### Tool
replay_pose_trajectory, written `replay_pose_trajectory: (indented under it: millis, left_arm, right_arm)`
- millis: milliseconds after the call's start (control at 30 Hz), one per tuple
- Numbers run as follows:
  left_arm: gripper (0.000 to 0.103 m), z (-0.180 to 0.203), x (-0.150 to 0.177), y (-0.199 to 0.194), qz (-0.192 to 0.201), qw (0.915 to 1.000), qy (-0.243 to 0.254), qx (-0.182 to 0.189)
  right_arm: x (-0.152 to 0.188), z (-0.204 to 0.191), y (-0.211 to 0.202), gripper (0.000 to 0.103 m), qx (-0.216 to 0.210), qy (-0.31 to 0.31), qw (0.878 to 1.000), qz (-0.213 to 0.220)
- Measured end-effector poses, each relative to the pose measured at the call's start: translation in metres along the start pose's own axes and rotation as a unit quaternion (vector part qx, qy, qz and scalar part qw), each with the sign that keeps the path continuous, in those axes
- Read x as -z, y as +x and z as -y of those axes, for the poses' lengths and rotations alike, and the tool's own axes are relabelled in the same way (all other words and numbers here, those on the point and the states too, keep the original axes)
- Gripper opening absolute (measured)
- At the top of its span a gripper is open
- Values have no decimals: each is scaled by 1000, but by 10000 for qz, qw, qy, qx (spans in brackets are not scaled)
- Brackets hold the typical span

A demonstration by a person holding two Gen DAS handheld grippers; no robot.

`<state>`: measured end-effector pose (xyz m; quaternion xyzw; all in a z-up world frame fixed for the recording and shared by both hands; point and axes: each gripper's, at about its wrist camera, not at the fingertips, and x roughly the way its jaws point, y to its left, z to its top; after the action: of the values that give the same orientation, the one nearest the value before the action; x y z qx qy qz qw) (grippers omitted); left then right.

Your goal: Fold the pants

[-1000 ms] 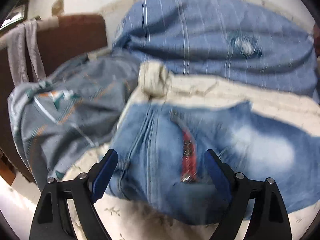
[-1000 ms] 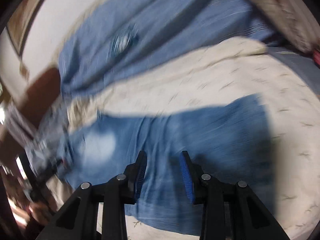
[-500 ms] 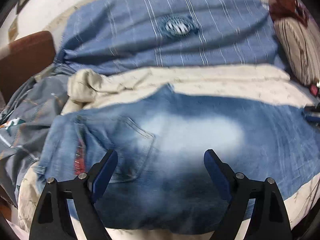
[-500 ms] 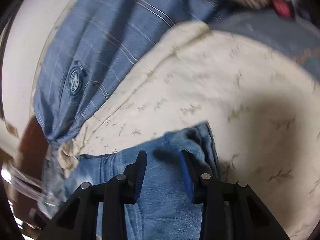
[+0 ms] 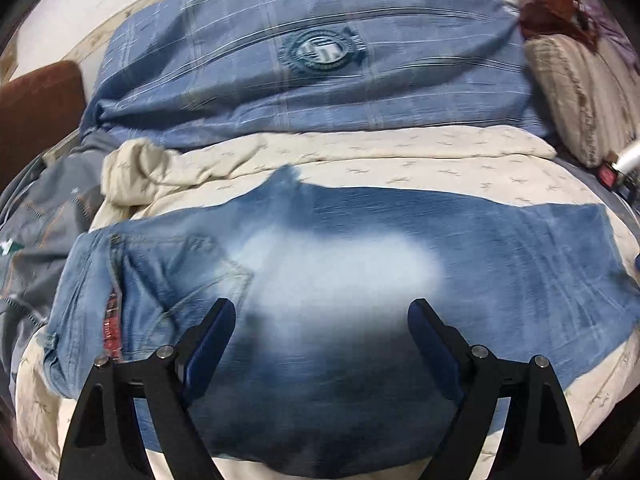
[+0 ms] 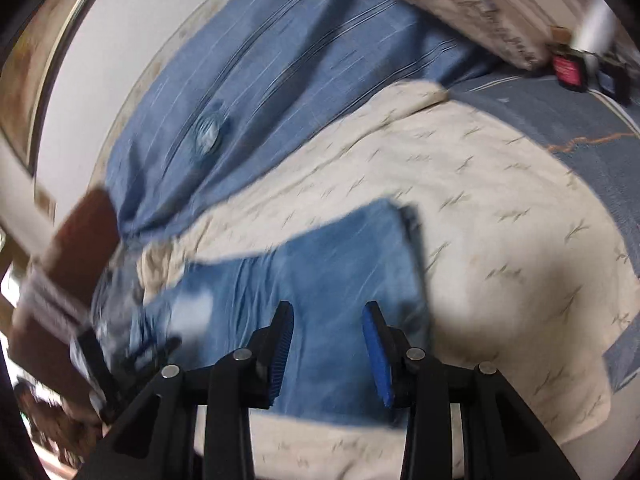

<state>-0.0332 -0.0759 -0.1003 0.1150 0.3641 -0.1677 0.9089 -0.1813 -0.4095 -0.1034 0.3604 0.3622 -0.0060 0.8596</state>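
Faded blue jeans (image 5: pixel 340 272) lie flat across the cream bedspread, waistband and back pocket (image 5: pixel 208 276) to the left, leg end to the right. My left gripper (image 5: pixel 320 308) hovers over the pale seat and thigh area, jaws wide open with nothing between them. In the right wrist view the lower leg of the jeans (image 6: pixel 340 256) ends in a hem (image 6: pixel 412 240). My right gripper (image 6: pixel 328 310) hangs just above that leg near the hem, its jaws a little apart and holding nothing.
A blue striped duvet with a round emblem (image 5: pixel 320 52) lies behind the jeans. A grey printed garment (image 5: pixel 36 216) is heaped at the left, and a striped pillow (image 5: pixel 580 92) lies at the right. The cream bedspread (image 6: pixel 500 208) stretches right of the hem. A red-labelled item (image 6: pixel 566 70) sits at the far right.
The left gripper has slid from over the waistband rightward to above the seat and thigh. The right gripper swung out past the hem, then back over the lower leg. Neither opening has visibly changed.
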Motion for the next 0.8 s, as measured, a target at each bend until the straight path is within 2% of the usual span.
replay_pose_trajectory:
  millis: [100,200,233,300,400,500,567,600,633,700,800]
  left_arm:
    - [89,7,0,4,-110,9999,56,109]
    - [89,5,1,13,-306,9995,-47,102]
    - [89,4,2,17,-417,9990,-91,100]
    - [89,-1,4,25,-640,9975,-245,156]
    - [89,-6,3,20,-507,9976,-408,245]
    - [89,-7,2,16,-418,9974,-448,370]
    - [89,-6,2,16,-428,9972,-456,409]
    - [89,-7,2,15,-427,9970,-476,440]
    - [89,-6,2,15,-417,9967,-503,475]
    - [89,-5,1,13,-383,9967,-515,492]
    - [89,-2,1,13,-386,9970,-465,488]
  right_arm:
    - [14,1,9,39,-79,135,9995,-283]
    - [27,15,23,38,205,338,9963,-760]
    - [32,19,24,38,165,416,9957,-809]
    - [35,20,18,38,136,399,9960,-793]
    - [34,21,6,38,-31,516,9952,-832]
    - [32,31,-15,38,-236,811,9945,-619]
    - [29,39,-28,45,-223,952,9943,-424]
    - [27,43,-32,61,-190,1039,9937,-372]
    - [21,49,-33,66,-148,1229,9919,-293]
    - [19,59,-34,66,-209,1454,9888,-253]
    - [18,69,-18,66,-317,1633,9848,-497]
